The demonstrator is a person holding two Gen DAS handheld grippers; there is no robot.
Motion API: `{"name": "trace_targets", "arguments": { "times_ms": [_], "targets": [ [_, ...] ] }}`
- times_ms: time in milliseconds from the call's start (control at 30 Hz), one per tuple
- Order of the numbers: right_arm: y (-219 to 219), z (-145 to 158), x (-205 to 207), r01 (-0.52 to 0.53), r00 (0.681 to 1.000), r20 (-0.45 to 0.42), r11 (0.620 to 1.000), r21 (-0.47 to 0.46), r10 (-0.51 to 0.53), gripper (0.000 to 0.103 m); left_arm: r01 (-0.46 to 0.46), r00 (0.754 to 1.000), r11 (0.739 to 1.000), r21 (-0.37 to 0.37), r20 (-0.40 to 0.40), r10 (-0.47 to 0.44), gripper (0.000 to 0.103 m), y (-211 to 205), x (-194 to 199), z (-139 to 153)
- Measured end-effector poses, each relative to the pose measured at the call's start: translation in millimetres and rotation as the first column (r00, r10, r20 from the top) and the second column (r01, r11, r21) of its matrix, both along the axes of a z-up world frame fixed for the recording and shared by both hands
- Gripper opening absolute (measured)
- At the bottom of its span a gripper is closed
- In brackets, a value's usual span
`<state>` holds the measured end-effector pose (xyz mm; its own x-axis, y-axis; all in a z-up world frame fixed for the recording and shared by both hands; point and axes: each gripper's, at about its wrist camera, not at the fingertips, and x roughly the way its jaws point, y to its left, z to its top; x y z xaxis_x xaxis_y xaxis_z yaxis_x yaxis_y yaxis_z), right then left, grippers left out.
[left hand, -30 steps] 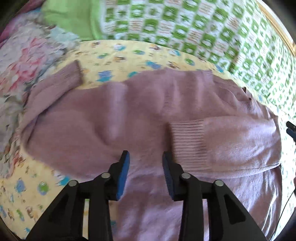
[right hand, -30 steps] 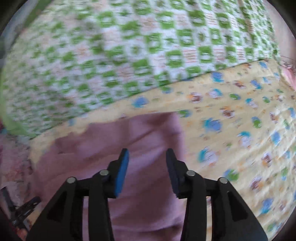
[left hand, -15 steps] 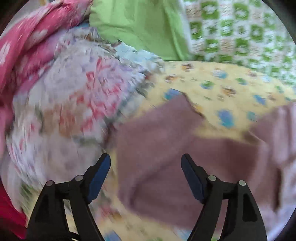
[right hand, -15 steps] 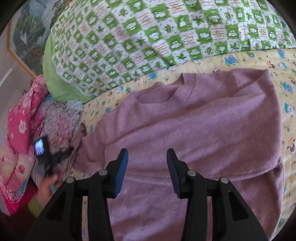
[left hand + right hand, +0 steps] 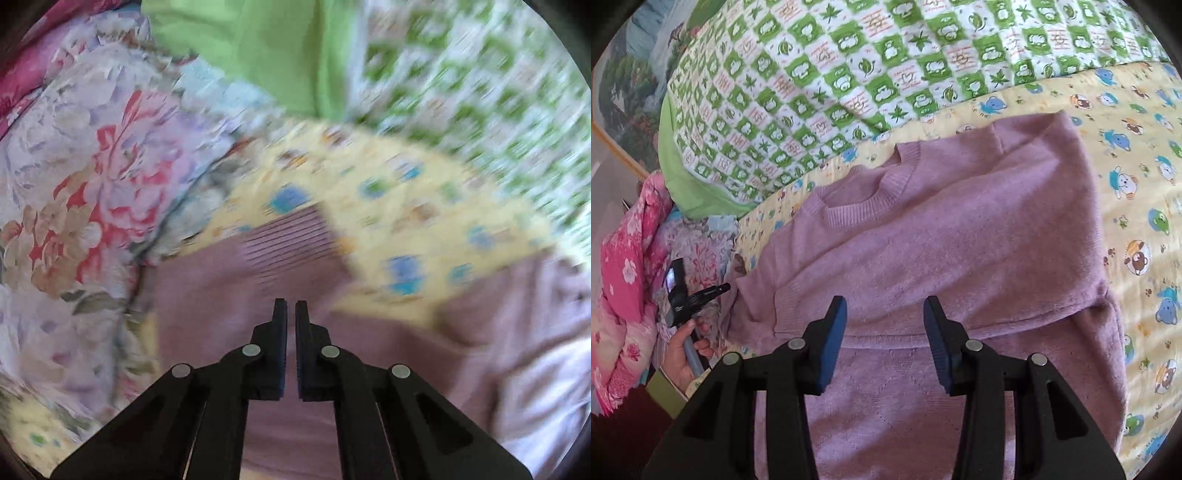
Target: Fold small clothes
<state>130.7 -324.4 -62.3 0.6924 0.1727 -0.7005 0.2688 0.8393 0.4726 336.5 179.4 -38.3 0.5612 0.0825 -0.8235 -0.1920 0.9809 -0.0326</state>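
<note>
Your mauve sweater (image 5: 945, 236) lies on the yellow bed sheet (image 5: 1145, 155) with one sleeve already folded across its chest; your left gripper (image 5: 290, 314) has its jaws nearly closed on the other sleeve (image 5: 288, 240), though blur hides the pinch; your right gripper (image 5: 884, 317) hovers with jaws apart; the body folds remain.

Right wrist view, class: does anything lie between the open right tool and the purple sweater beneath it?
Nothing visible does. The right tool hangs open directly over the purple sweater, which lies spread on the yellow cartoon sheet. No other cloth or object covers the knit ahead of the fingers. The green checked quilt sits beyond the collar.
</note>
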Motion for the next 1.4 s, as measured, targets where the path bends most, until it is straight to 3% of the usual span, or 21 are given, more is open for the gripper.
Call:
{"name": "trace_targets", "arguments": {
  "times_ms": [100,167,200,267,300,333,533,600,667,733,833,967,1033,1133,1167,1233,1267,1333,1400],
  "targets": [
    [0,1,-2,-0.003,1.0,0.006,1.0,0.007,0.003,0.045,0.091,0.99,0.991,-0.097,0.121,-0.079,0.001,-38,-17,43],
    [0,2,-3,-0.001,1.0,0.001,1.0,0.016,0.001,0.045,0.116,0.985,0.991,-0.067,0.138,-0.106,0.004,-63,-21,59],
    [0,3,-5,0.001,1.0,0.005,1.0,0.03,-0.001,0.045,0.107,0.986,0.994,-0.009,0.129,-0.105,0.013,-73,-21,62],
    [1,7,-9,0.005,1.0,0.019,0.999,0.034,-0.006,0.045,0.098,0.99,0.994,0.056,0.093,-0.103,0.047,-74,-14,52],
    [1,8,-10,0.005,1.0,0.021,0.999,0.033,-0.006,0.045,0.075,0.994,0.992,0.102,0.072,-0.083,0.075,-71,-10,43],
    [2,9,-12,0.005,1.0,0.024,0.999,0.032,-0.005,0.045,0.053,0.997,0.986,0.156,0.05,-0.061,0.08,-64,-12,34],
    [0,1,-19,0.011,1.0,-0.005,0.999,0.03,-0.011,0.045,0.016,0.988,0.946,0.324,-0.15,0.034,0.079,-10,8,-36],
    [-1,-3,-19,0.015,1.0,-0.017,0.999,0.037,-0.015,0.045,0.019,0.98,0.941,0.338,-0.194,0.05,0.077,1,17,-52],
    [1,-4,-17,0.007,1.0,-0.025,0.999,0.033,-0.007,0.045,0.024,0.976,0.948,0.318,-0.212,0.047,0.057,7,24,-59],
    [3,-4,-15,-0.004,1.0,-0.022,1.0,0.028,0.005,0.045,0.019,0.978,0.966,0.257,-0.203,0.035,0.011,10,26,-54],
    [6,-2,-11,-0.017,1.0,-0.013,1.0,0.02,0.018,0.045,0.016,0.991,0.979,0.202,-0.134,0.012,0.007,6,20,-28],
    [3,0,-10,-0.002,1.0,0.005,0.999,0.033,0.002,0.045,0.104,0.994,0.992,0.073,0.03,-0.107,0.007,-40,-10,38],
    [0,0,-10,0.015,1.0,0.008,0.999,0.041,-0.016,0.045,0.217,0.968,0.976,-0.013,0.133,-0.213,0.007,-90,-34,77],
    [-4,-1,-9,0.039,0.999,0.01,0.997,0.062,-0.04,0.045,0.383,0.908,0.919,-0.091,0.218,-0.357,0.007,-179,-60,103],
    [-5,-1,-8,0.051,0.999,0.01,0.997,0.065,-0.052,0.045,0.429,0.889,0.896,-0.113,0.227,-0.397,0.008,-204,-65,100],
    [-6,0,-8,0.071,0.997,0.014,0.995,0.075,-0.072,0.045,0.521,0.846,0.845,-0.121,0.207,-0.492,0.024,-265,-72,81],
    [-8,0,-7,0.08,0.997,0.011,0.994,0.079,-0.081,0.045,0.536,0.838,0.837,-0.107,0.183,-0.514,0.031,-285,-72,69],
    [-14,-1,-7,0.099,0.995,-0.004,0.991,0.09,-0.099,0.045,0.558,0.829,0.827,-0.073,0.101,-0.55,0.059,-321,-73,37],
    [-20,-3,-10,0.12,0.993,-0.017,0.988,0.094,-0.119,0.045,0.556,0.831,0.828,-0.069,0.049,-0.554,0.061,-330,-74,14]
  ]
}}
